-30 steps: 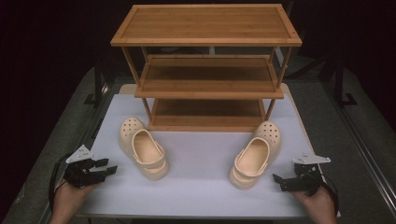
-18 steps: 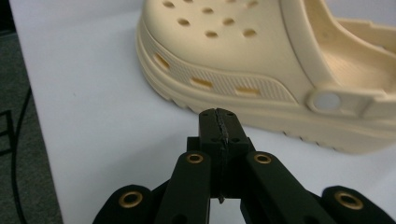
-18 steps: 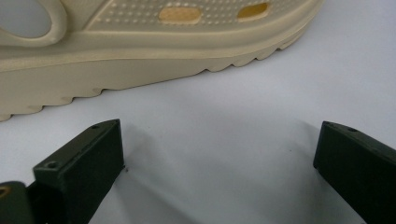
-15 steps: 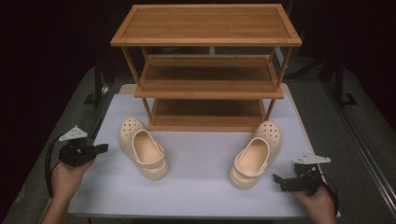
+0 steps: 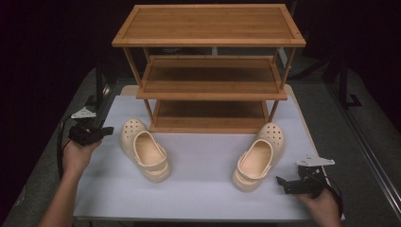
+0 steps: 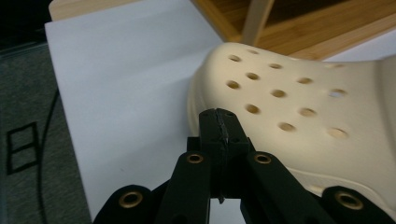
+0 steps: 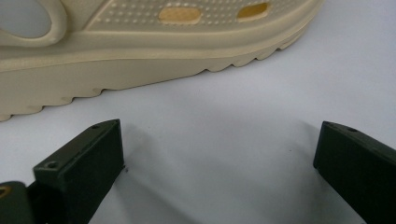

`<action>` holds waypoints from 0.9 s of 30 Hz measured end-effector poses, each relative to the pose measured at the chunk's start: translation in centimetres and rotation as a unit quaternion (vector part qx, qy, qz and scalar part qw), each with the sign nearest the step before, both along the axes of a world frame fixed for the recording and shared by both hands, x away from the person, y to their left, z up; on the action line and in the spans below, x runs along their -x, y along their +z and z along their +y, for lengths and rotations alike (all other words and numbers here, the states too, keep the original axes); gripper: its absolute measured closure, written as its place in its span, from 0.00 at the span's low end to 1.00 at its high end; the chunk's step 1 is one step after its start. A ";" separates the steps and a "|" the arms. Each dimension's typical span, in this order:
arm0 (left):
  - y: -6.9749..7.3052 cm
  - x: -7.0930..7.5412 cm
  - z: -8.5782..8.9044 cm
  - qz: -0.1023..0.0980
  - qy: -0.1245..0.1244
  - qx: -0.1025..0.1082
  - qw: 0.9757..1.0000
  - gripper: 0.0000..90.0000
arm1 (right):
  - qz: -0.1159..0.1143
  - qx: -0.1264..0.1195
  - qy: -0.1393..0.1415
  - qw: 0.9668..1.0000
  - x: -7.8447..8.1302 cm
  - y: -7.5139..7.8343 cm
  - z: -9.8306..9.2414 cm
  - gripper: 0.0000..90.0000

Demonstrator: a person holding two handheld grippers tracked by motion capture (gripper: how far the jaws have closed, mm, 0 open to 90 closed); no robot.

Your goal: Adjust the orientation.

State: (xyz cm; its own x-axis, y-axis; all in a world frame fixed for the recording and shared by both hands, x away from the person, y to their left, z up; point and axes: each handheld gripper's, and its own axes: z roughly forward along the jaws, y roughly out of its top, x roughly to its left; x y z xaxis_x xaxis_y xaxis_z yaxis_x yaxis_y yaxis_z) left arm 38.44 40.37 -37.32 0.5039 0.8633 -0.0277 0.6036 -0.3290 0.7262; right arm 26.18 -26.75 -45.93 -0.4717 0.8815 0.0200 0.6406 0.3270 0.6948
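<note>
At the left of the high view, the left gripper [image 5: 108, 130] sits pinched closed, empty, just beside the left clog [image 5: 144, 149]. Lower right, the right gripper [image 5: 282, 184] gapes wide near the right clog [image 5: 260, 156].

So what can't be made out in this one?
- Bottom shelf of the rack: back part shadowed under the middle shelf, high view.
- Left clog: heel cut off by the left gripper view's edge.
- Right clog: toe cut off by the right gripper view's edge.

No readable text, label, brand, number or sign appears on anything here.
</note>
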 end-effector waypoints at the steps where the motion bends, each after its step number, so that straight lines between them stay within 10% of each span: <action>1: 0.0 -0.4 0.0 -0.002 0.002 0.002 1.000 1.00 | 0.000 0.000 0.000 1.000 0.0 0.0 0.0 0.01; 18: -0.6 -7.0 -0.7 0.016 -0.002 -0.002 1.000 1.00 | 0.001 -0.001 0.000 1.000 0.0 0.0 0.0 0.01; 27: -3.0 -8.0 -2.2 0.043 -0.015 -0.005 0.999 1.00 | 0.001 -0.001 0.000 1.000 0.0 0.0 0.0 0.01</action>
